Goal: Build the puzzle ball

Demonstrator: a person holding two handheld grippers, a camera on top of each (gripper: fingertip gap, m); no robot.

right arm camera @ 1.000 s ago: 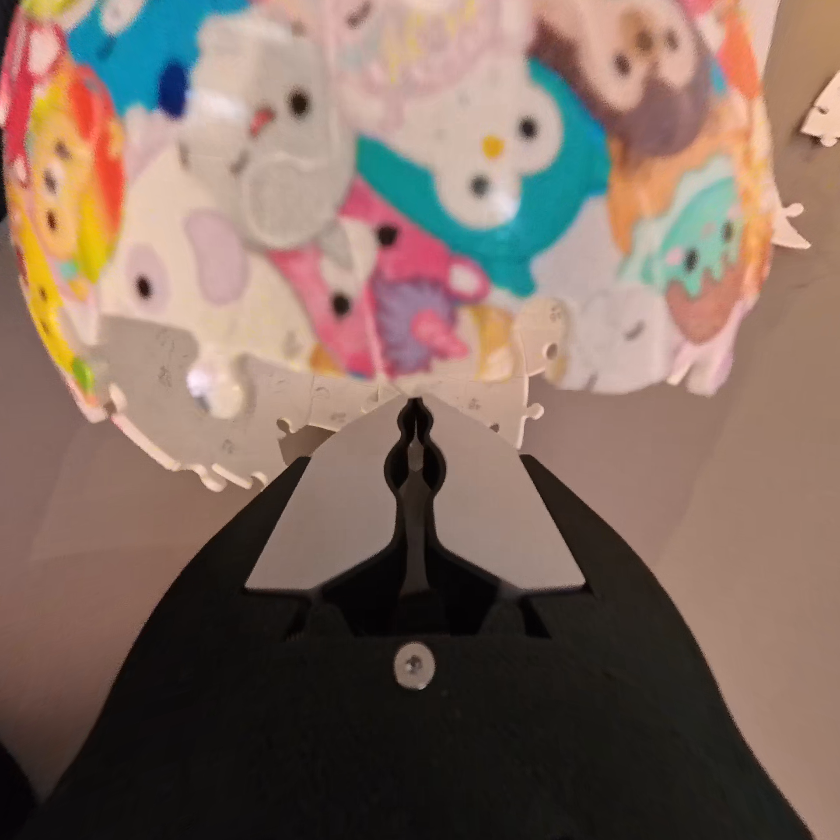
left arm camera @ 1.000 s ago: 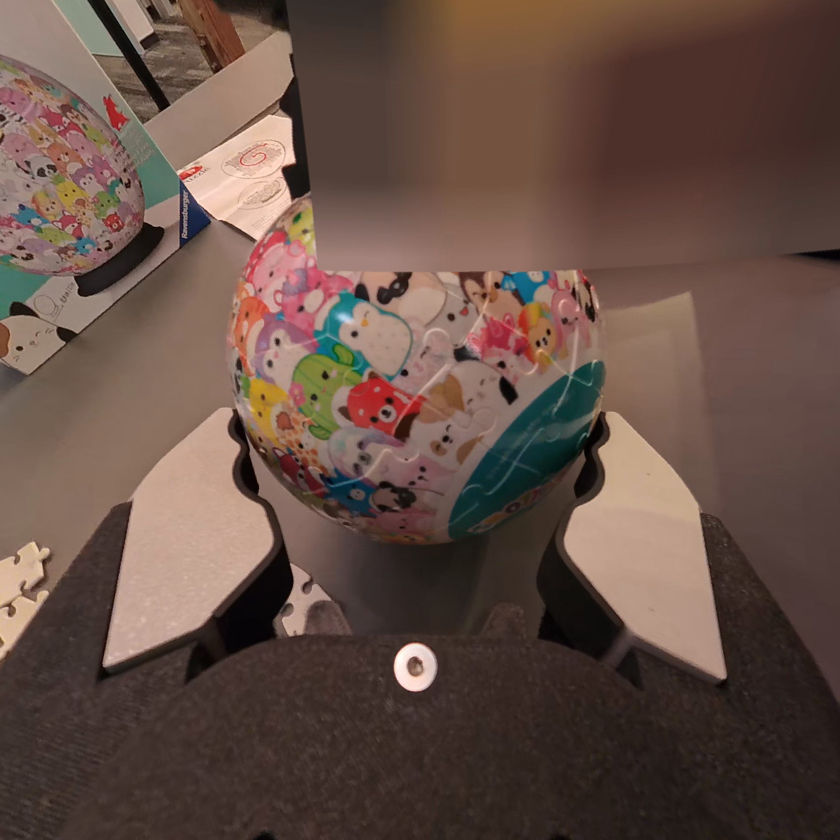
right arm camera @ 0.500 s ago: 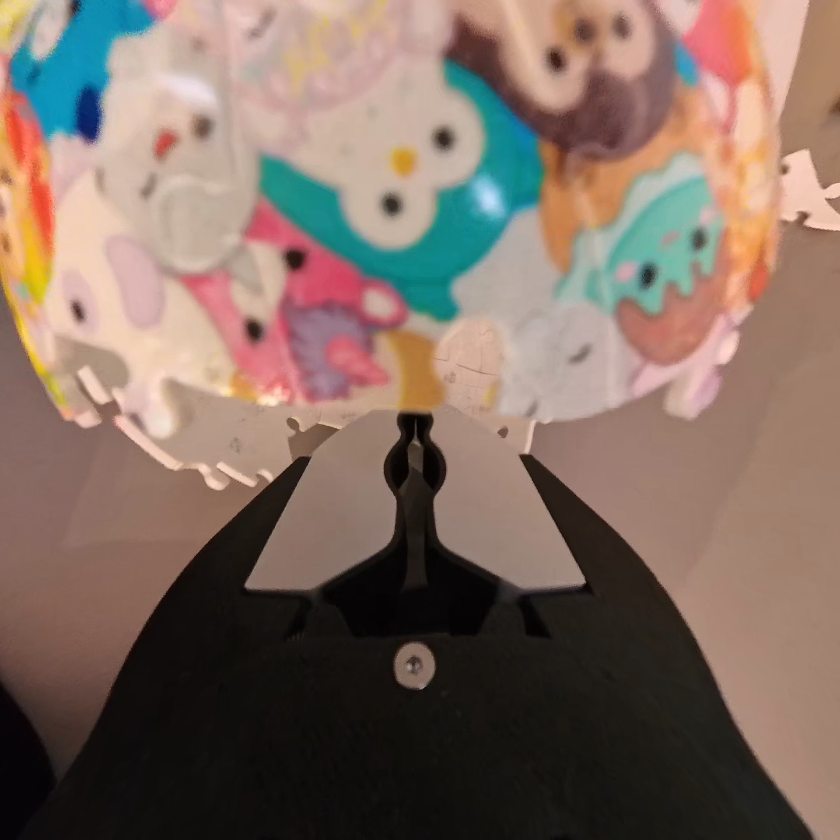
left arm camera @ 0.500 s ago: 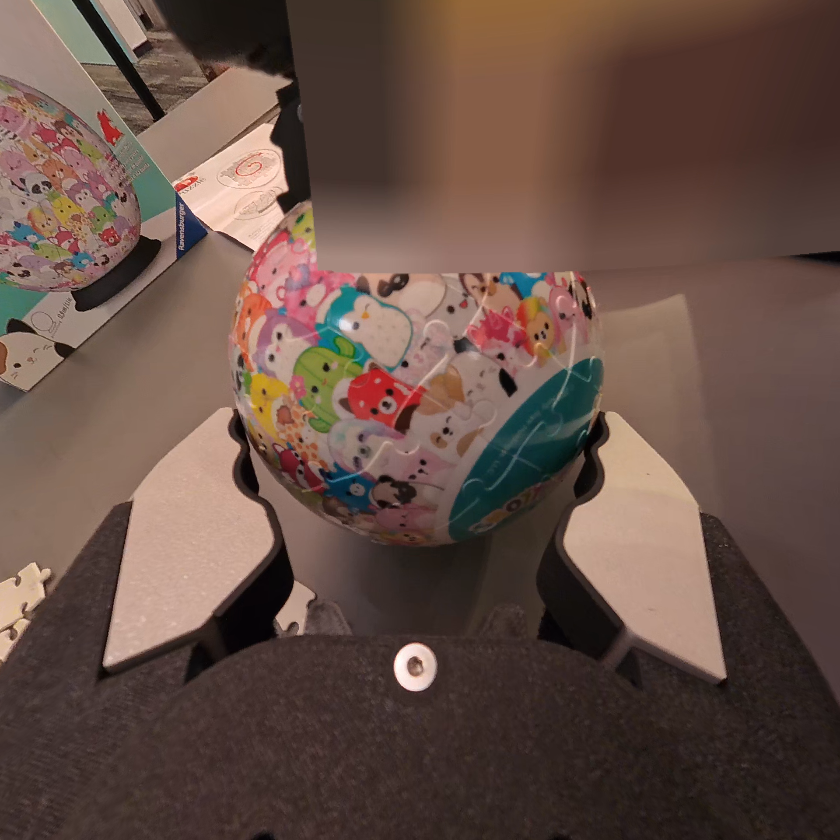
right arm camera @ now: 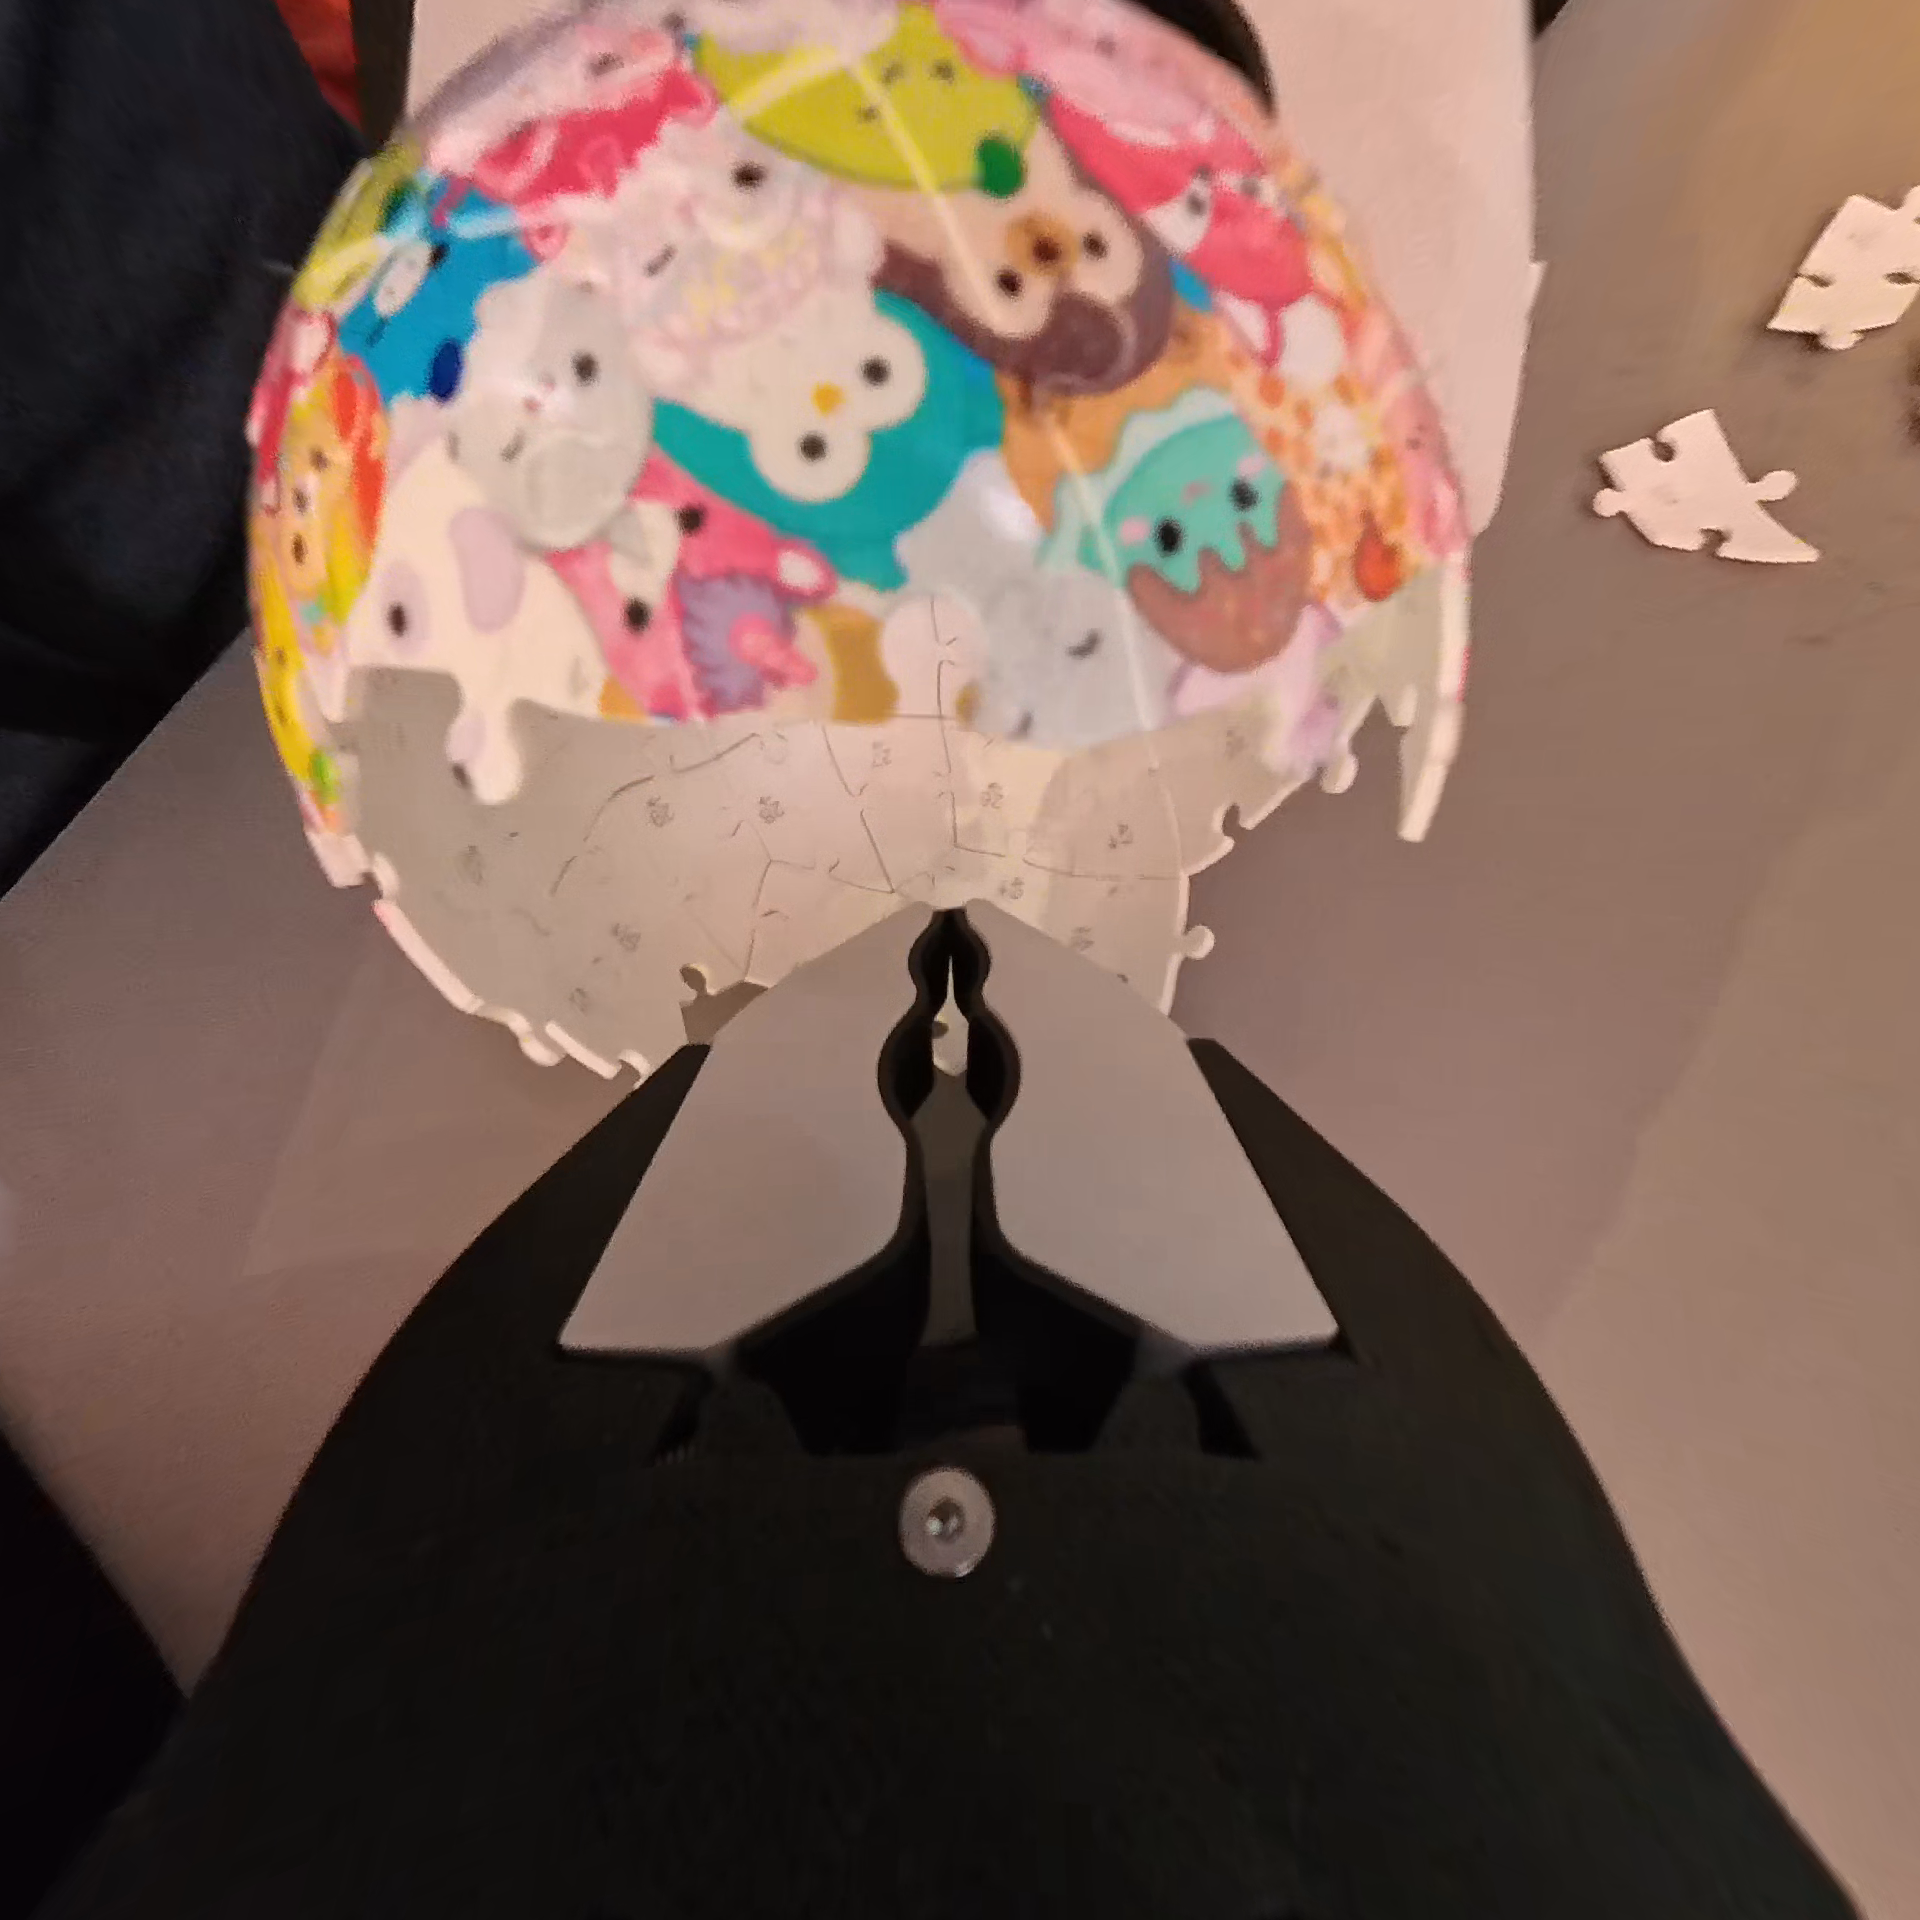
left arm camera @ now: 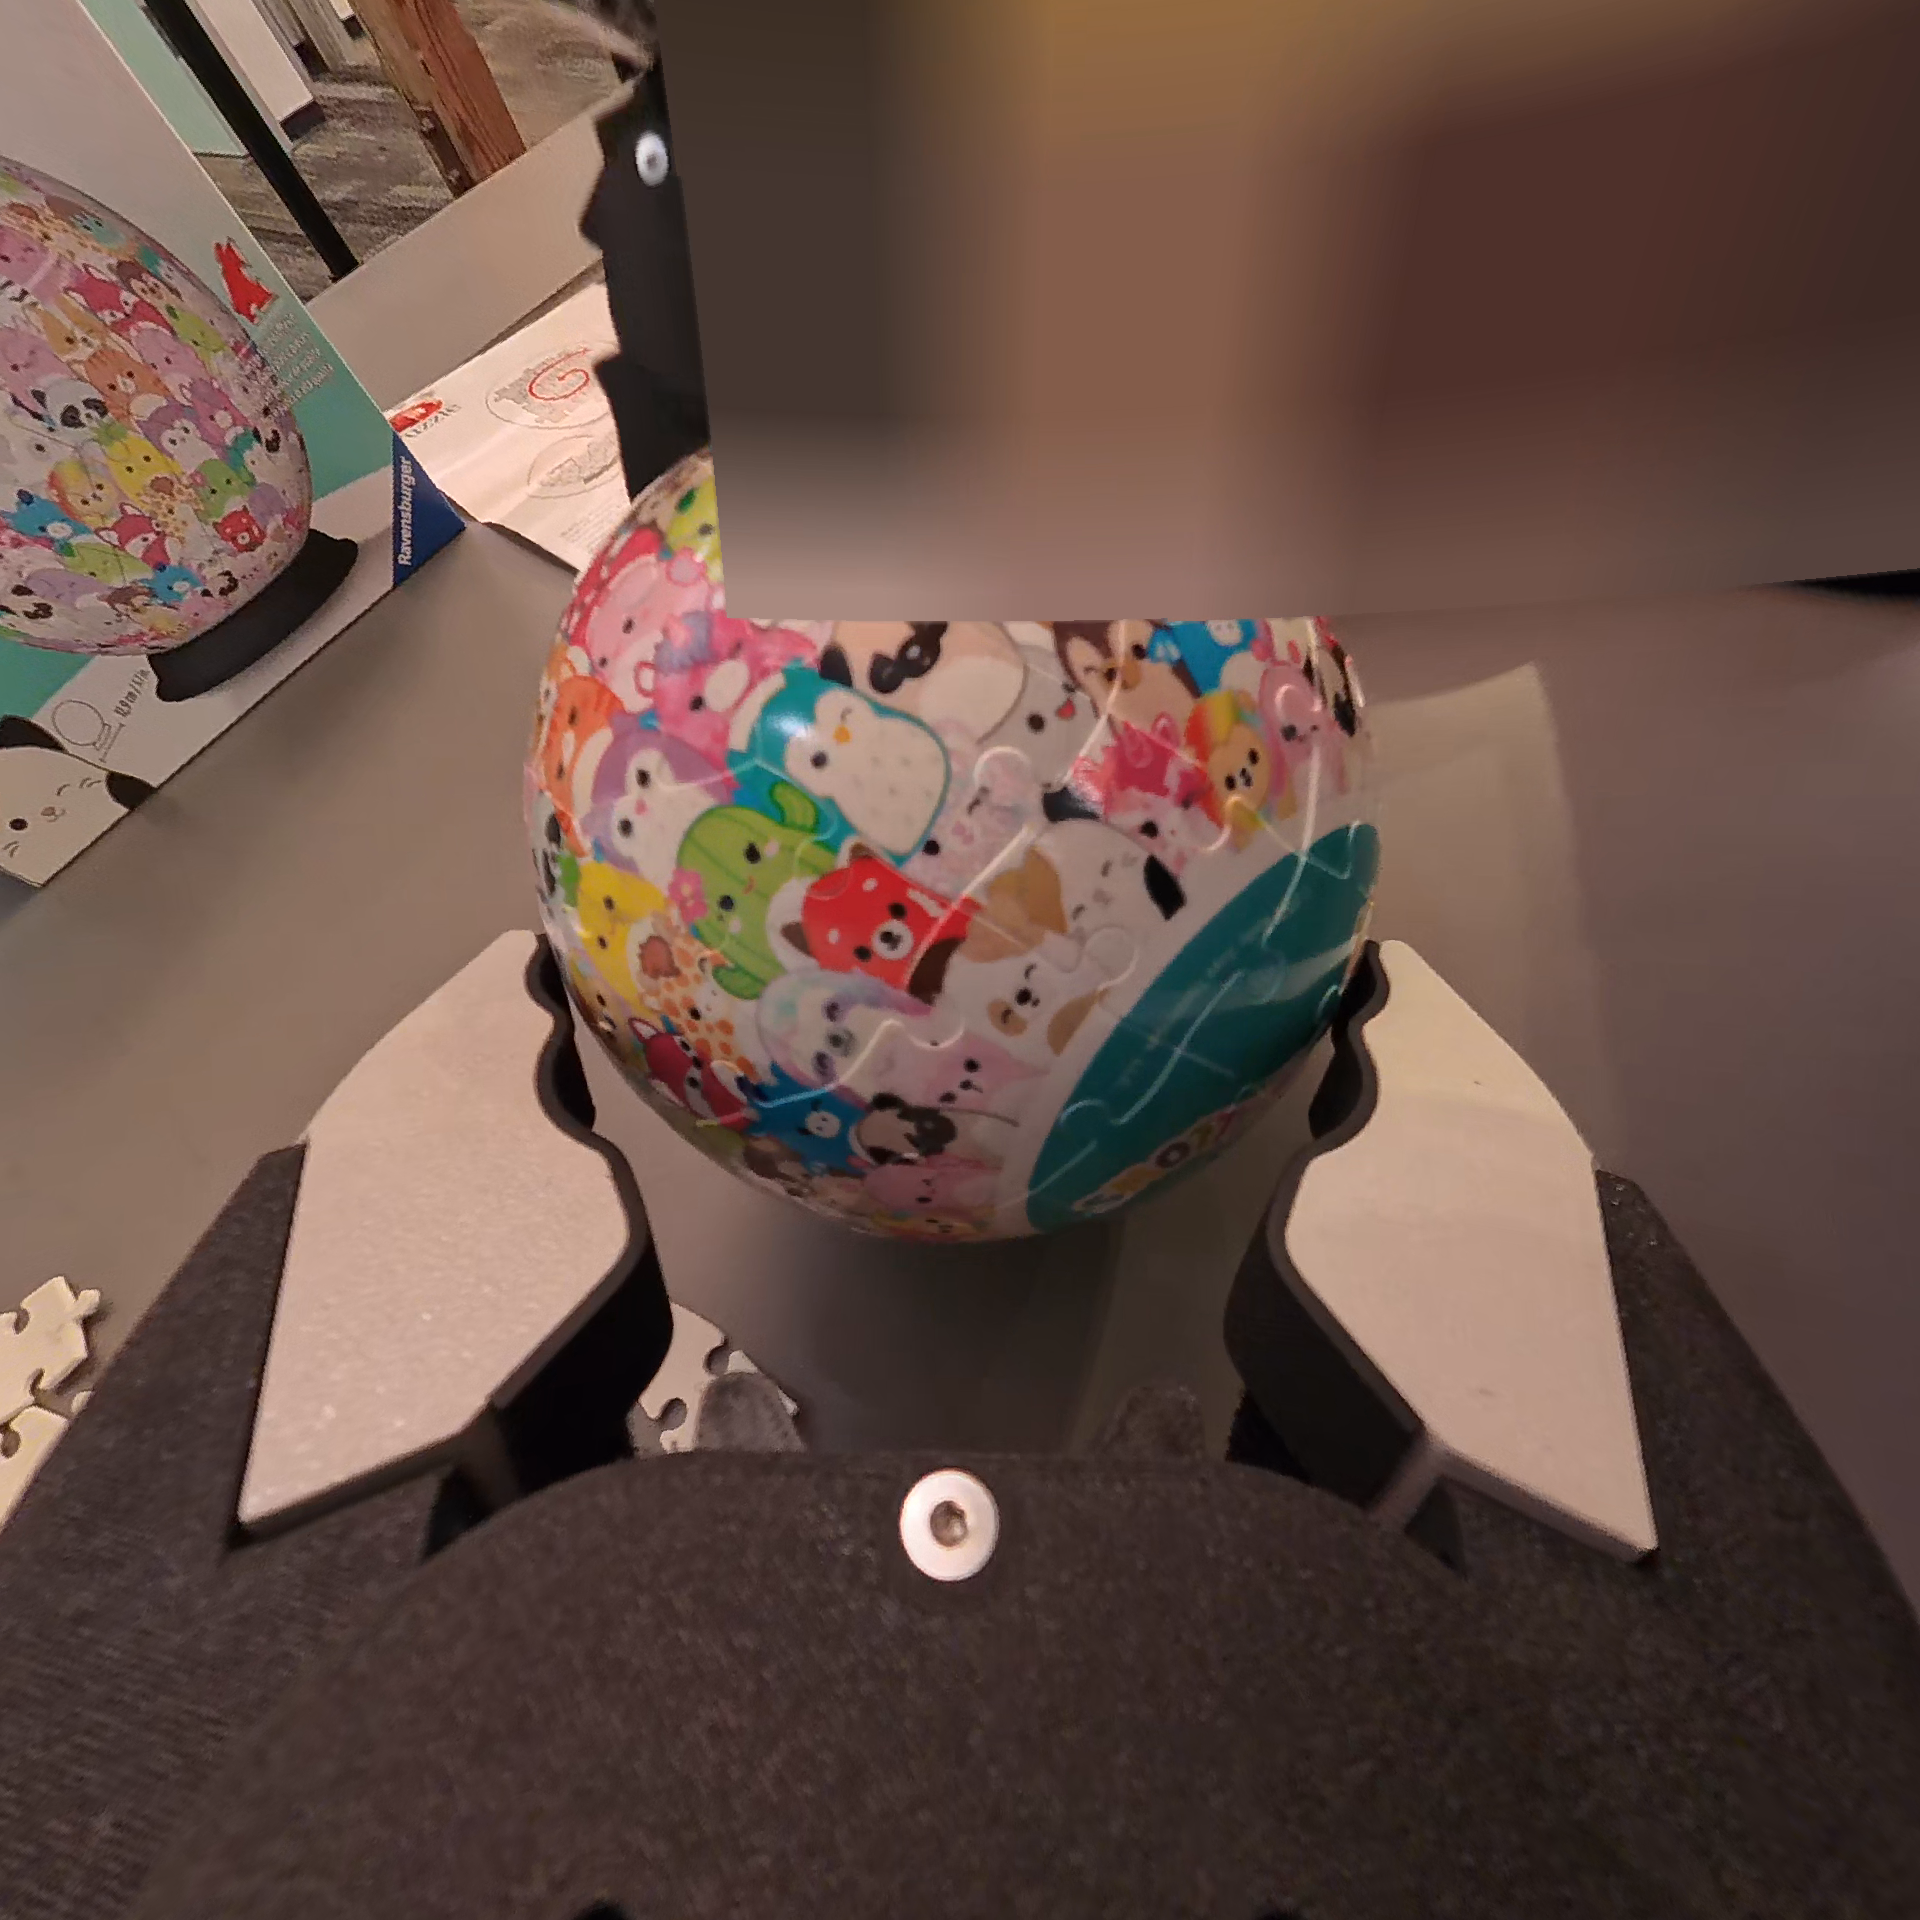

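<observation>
Ball cradled left, pinched right, and now tipped open-side forward

The left gripper [left arm camera: 956,997] spans wide around the ball [left arm camera: 935,904] at frame centre; the right gripper [right arm camera: 951,930] pinches narrow on its white jagged rim. Since a second ago more inner white shows, so the gap seems ready for loose pieces [right arm camera: 1704,499] at upper right.

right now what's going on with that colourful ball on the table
A person is building a puzzle ball with two handheld tongs. The left tongs stand wide open around its lower half, fingers at either side. The right tongs are shut, tips at the jagged unfinished edge where the white inside shows. Loose pieces lie on the grey table, with the puzzle box behind.
</observation>
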